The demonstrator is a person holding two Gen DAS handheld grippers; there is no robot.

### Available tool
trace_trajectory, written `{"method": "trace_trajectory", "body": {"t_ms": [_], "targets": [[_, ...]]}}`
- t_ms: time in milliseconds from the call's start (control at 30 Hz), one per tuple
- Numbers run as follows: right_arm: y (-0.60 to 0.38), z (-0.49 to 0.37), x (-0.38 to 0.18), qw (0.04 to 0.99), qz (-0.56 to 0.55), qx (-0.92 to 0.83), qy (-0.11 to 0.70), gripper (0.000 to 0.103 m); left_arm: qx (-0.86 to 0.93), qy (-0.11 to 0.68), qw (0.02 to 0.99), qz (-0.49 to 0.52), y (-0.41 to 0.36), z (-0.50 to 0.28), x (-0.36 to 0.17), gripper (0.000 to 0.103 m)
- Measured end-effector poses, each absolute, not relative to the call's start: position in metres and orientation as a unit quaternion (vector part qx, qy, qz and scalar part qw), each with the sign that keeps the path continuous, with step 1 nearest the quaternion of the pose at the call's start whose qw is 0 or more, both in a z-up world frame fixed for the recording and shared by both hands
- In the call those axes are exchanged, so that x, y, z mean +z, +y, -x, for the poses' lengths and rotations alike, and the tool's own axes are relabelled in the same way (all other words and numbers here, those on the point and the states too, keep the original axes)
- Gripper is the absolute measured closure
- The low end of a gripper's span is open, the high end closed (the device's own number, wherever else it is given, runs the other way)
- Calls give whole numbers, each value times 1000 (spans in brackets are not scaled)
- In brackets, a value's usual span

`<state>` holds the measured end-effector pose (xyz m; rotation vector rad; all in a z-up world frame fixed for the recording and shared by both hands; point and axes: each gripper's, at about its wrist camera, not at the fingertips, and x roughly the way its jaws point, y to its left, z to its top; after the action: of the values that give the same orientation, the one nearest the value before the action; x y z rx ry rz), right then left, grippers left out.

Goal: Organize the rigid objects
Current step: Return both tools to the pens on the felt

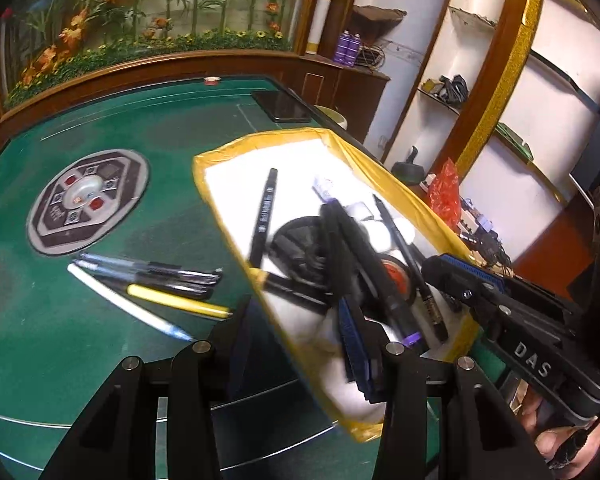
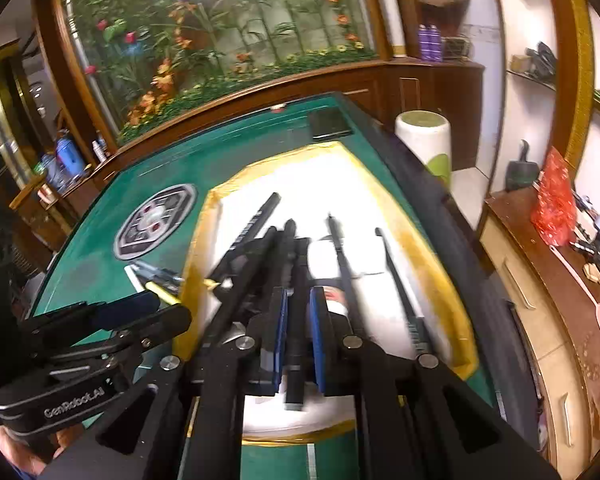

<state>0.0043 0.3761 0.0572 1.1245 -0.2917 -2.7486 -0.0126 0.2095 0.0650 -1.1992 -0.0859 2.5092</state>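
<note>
A white tray with a yellow rim (image 1: 260,140) (image 2: 280,156) lies on the green table and holds several black pens, a black reel (image 1: 300,248) and small white items. My left gripper (image 1: 300,344) (image 2: 152,312) hangs open over the tray's near-left rim, with a black pen with a purple end (image 1: 380,280) blurred just beside its right pad. My right gripper (image 2: 300,332) (image 1: 468,276) is over the tray's near end. A black pen (image 2: 296,312) lies between its blue pads, and a thin gap shows on the right side. Several loose pens (image 1: 148,276) (image 2: 160,276), one of them yellow (image 1: 176,300), lie on the table left of the tray.
A dark phone (image 1: 284,106) (image 2: 330,124) lies beyond the tray at the table's far edge. A round grey emblem (image 1: 88,208) (image 2: 156,222) marks the table's middle. A white-and-green bin (image 2: 424,144) and a wooden cabinet (image 2: 560,300) with a red bag stand to the right.
</note>
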Motion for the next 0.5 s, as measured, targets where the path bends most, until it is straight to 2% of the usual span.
{"method": "trace_trajectory", "body": {"t_ms": [33, 100, 300, 500], "targets": [[370, -5, 59, 85, -375, -919, -94, 82, 888, -34, 176, 423, 203, 13, 65, 57], [360, -6, 62, 95, -372, -919, -87, 76, 891, -42, 171, 418, 187, 12, 66, 55], [323, -8, 64, 147, -383, -909, -71, 76, 910, -73, 113, 392, 110, 15, 68, 48], [279, 7, 51, 199, -421, -882, -70, 76, 907, -126, 14, 401, 21, 32, 42, 47]]}}
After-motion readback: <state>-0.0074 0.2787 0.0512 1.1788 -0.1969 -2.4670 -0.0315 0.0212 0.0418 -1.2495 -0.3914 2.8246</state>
